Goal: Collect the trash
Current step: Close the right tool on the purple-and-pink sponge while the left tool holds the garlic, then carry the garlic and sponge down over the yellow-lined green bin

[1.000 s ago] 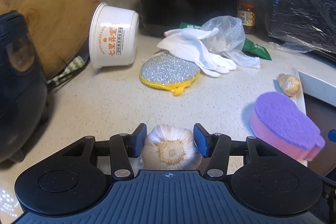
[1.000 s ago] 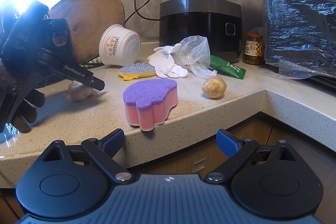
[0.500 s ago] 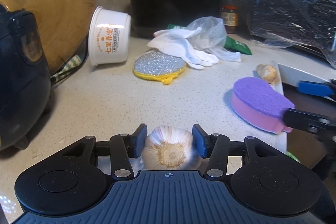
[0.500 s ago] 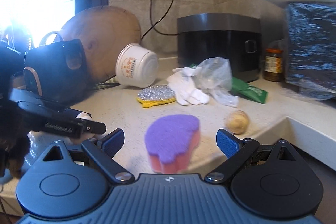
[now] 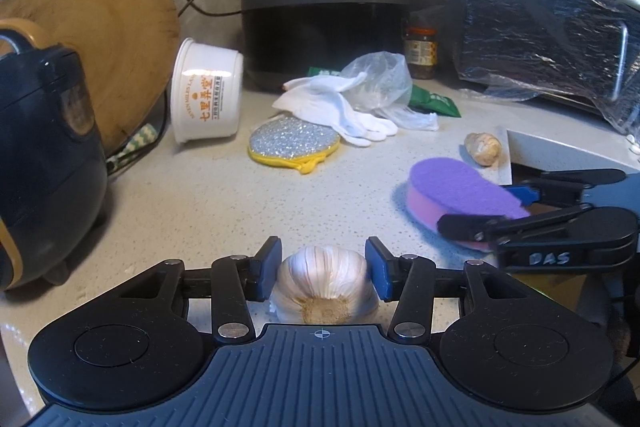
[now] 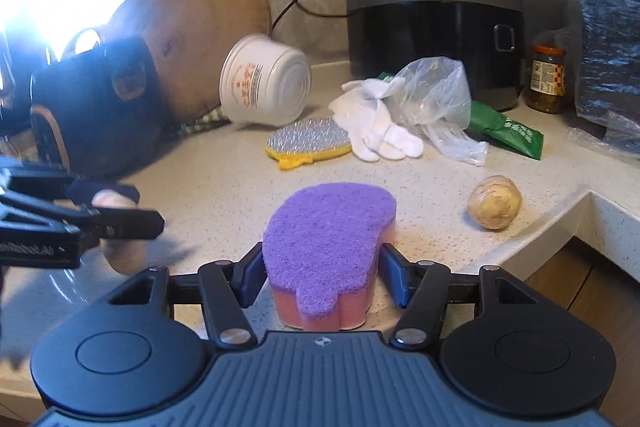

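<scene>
My left gripper (image 5: 324, 267) is shut on a white garlic bulb (image 5: 326, 279), root end toward the camera, just above the speckled counter (image 5: 224, 203). A purple-topped pink sponge (image 6: 328, 235) lies near the counter's front edge. My right gripper (image 6: 322, 279) straddles it with its jaws closing, and both blue pads meet the sponge's sides. The left wrist view shows that same sponge (image 5: 452, 183) with the right gripper (image 5: 478, 209) around it. From the right wrist, the left gripper (image 6: 148, 209) and garlic bulb (image 6: 120, 251) appear at the left.
Farther back lie a tipped white paper bowl (image 5: 206, 95), a silver-and-yellow scrubber (image 5: 294, 143), white gloves (image 5: 340, 107), a clear plastic bag (image 5: 380, 79) and a green wrapper (image 5: 434, 101). A ginger piece (image 6: 494, 207) sits near the counter corner. A dark kettle (image 5: 44, 163) stands at the left.
The right gripper came forward from below the counter edge to the sponge, and its wide jaws narrowed onto it. The left gripper shifted slightly, still holding the garlic.
</scene>
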Demonstrator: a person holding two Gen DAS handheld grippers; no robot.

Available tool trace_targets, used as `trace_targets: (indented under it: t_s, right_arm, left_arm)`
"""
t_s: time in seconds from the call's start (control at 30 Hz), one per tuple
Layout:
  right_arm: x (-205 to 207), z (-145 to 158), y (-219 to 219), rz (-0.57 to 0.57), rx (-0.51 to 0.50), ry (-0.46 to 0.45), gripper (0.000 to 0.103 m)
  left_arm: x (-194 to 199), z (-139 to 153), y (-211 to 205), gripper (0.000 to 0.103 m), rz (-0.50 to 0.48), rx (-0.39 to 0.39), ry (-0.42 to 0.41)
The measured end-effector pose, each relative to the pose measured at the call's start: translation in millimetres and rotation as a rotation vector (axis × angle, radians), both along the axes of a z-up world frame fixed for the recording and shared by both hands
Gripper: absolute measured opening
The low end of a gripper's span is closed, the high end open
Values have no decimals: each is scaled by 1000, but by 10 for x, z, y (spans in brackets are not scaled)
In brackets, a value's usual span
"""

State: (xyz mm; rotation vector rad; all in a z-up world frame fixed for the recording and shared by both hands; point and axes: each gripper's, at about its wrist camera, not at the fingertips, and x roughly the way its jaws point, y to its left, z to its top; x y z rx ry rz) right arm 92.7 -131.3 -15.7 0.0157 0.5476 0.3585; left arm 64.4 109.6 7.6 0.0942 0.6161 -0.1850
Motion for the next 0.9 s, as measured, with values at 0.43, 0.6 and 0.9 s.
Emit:
trace_targets:
  t_s: [0.43, 0.6, 0.9]
  right_arm:
    - [-596, 368, -602, -45, 73, -152, 59]
    - [-936, 284, -1058, -159, 24, -187, 59]
    - [-1436, -671, -2162, -488, -77, 39, 59]
  left_arm:
    - [-173, 250, -372, 52, -52, -35, -63]
    - [-290, 265, -810, 52, -169, -171, -100]
    - [-32, -1094, -2007, 52, -392, -406, 206]
